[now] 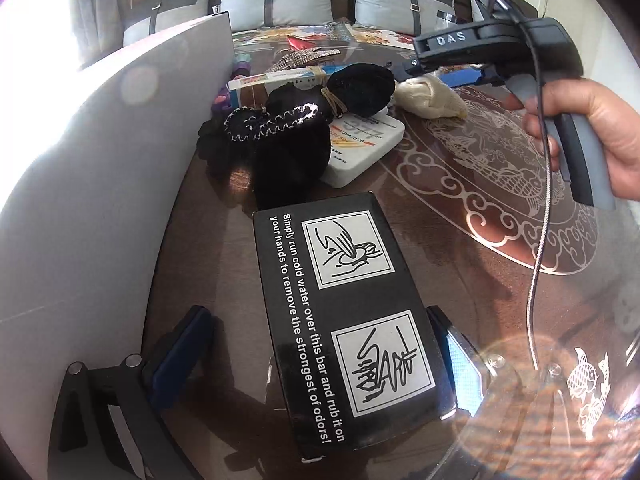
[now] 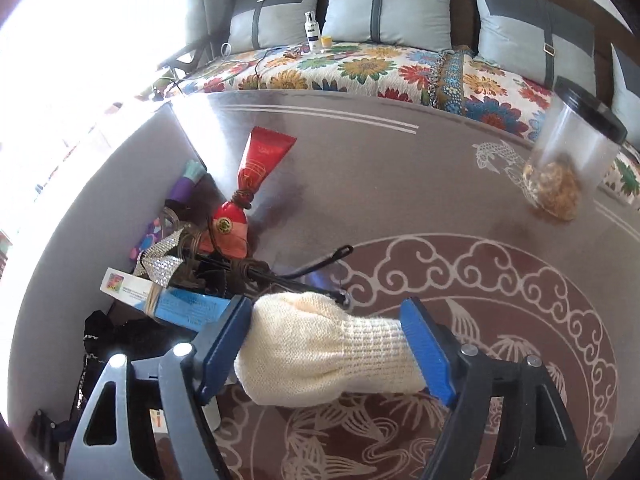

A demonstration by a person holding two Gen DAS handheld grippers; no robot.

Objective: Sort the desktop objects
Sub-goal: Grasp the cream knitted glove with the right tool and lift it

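My left gripper [image 1: 320,364] is open, its blue pads on either side of a black box [image 1: 344,320] printed with white text, which lies on the table. My right gripper [image 2: 324,344] has its blue pads against both ends of a cream knitted pouch [image 2: 320,352]; it also shows in the left wrist view [image 1: 430,94]. A pile behind holds black fabric pieces [image 1: 288,136], a white flat box [image 1: 364,140], a blue and white carton [image 2: 176,300] and a red tube [image 2: 256,164].
A white upright panel [image 1: 100,160] stands at the left of the patterned glass table [image 2: 460,200]. A clear jar with a black lid [image 2: 572,164] stands at the far right. A sofa with a floral cover [image 2: 360,68] lies beyond the table.
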